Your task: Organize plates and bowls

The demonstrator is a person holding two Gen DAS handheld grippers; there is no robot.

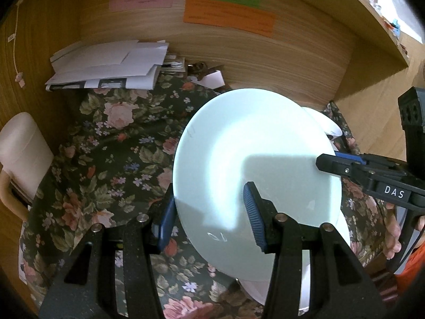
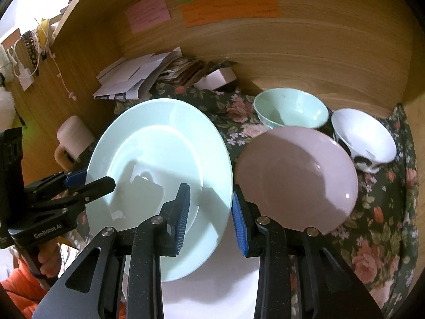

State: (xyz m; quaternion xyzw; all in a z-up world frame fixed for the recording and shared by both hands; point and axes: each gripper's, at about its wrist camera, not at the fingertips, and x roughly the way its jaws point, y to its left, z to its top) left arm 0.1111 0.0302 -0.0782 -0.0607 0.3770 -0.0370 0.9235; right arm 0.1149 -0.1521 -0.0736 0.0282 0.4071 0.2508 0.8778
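Right wrist: round, glossy mint plate (image 2: 159, 164), floral cloth (image 2: 377, 242).

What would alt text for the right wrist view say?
Two tongs grip a pale green plate by opposite edges above a flowered cloth. Right of it sit a pink plate, a green bowl and a white bowl.

Your left gripper (image 1: 211, 214) clamps the pale green plate's (image 1: 255, 143) left rim; your right gripper (image 2: 211, 216) clamps its right rim, both angled downward.
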